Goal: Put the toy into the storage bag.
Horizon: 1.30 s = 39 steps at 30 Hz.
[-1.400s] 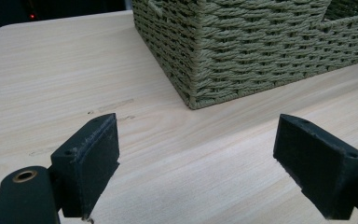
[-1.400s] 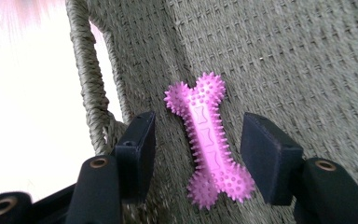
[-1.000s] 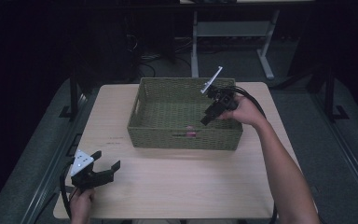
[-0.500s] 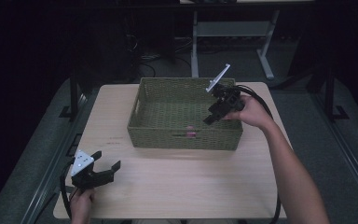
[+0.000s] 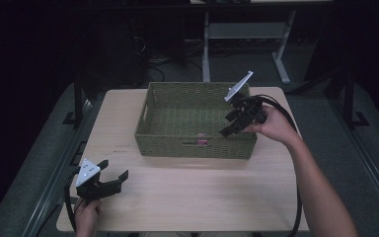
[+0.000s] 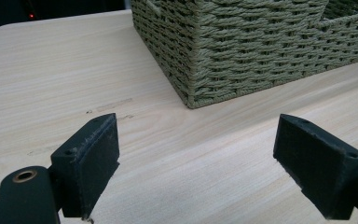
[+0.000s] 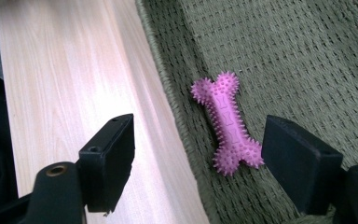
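Observation:
A green woven basket (image 5: 150, 128) stands on the far half of the light wooden table (image 5: 187, 192). Inside it, against the near wall, lies a pink spiky bone-shaped toy (image 7: 227, 122), glimpsed in the high view through the basket's handle slot as a pink patch (image 5: 202, 142). My right gripper (image 5: 228, 126) hangs open over the basket's near right corner, jaws pointing down with the toy below and between them, not touching it. My left gripper (image 5: 112, 173) rests open at the table's near left corner, aimed at the basket's corner (image 6: 191, 70).
A metal table frame (image 5: 246, 34) and cables stand on the dark floor beyond the table. Bare tabletop lies between the basket and the front edge. A black cable (image 5: 296, 197) trails from the right gripper along the forearm.
The right gripper has lifted slightly and drawn back to the right above the basket's near right corner. The left gripper has stayed put.

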Motion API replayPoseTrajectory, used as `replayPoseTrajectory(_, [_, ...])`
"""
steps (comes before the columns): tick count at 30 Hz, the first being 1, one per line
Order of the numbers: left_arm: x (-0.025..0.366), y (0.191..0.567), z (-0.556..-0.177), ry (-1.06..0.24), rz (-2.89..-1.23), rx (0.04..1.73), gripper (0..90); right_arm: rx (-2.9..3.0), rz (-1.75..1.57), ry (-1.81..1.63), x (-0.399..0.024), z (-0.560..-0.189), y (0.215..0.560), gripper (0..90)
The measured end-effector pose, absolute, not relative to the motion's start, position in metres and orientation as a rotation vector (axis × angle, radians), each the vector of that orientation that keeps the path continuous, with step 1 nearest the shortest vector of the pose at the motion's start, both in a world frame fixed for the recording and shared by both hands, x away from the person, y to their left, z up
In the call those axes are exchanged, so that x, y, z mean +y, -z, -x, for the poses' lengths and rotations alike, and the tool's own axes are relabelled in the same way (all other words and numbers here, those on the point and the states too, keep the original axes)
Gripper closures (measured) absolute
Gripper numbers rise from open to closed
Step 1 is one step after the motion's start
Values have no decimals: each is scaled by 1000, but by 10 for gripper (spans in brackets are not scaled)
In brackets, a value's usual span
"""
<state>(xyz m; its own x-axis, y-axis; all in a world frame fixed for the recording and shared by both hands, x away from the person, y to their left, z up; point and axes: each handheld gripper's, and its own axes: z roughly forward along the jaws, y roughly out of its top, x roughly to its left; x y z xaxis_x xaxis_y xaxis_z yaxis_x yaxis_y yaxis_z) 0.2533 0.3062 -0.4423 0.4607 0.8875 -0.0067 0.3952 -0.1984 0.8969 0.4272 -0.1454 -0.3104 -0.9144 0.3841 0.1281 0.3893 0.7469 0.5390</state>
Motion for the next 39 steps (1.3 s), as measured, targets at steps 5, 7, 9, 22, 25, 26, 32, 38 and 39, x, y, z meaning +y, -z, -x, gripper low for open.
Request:
replayPoseTrajectory(5, [306, 442, -253, -671, -1790, 1092, 139, -2930, 632, 918, -148, -419, 311, 255])
replayPoseTrajectory(7, [306, 442, -253, -672, -1789, 1092, 138, -2927, 631, 930, -150, -416, 311, 254])
replayPoseTrajectory(9, [307, 442, -253, -673, -1789, 1092, 139, -2926, 630, 931, -151, -412, 312, 254])
replayPoseTrajectory(22, [306, 442, -253, -672, -1791, 1091, 139, -2935, 587, 961, -156, -392, 319, 254])
replayPoseTrajectory(25, [306, 442, -253, -672, -1791, 1091, 138, -2931, 583, 966, -157, -388, 322, 254])
replayPoseTrajectory(26, [306, 442, -252, -672, -1790, 1090, 138, -2931, 581, 964, -157, -387, 323, 254])
replayPoseTrajectory(32, [306, 442, -253, -672, -1791, 1091, 138, -2935, 577, 967, -159, -379, 329, 254])
replayPoseTrajectory(38, [306, 442, -253, -672, -1792, 1089, 138, -2937, 571, 960, -162, -371, 336, 254])
replayPoseTrajectory(39, [306, 443, -253, -673, -1793, 1090, 138, -2939, 572, 963, -162, -370, 338, 254])
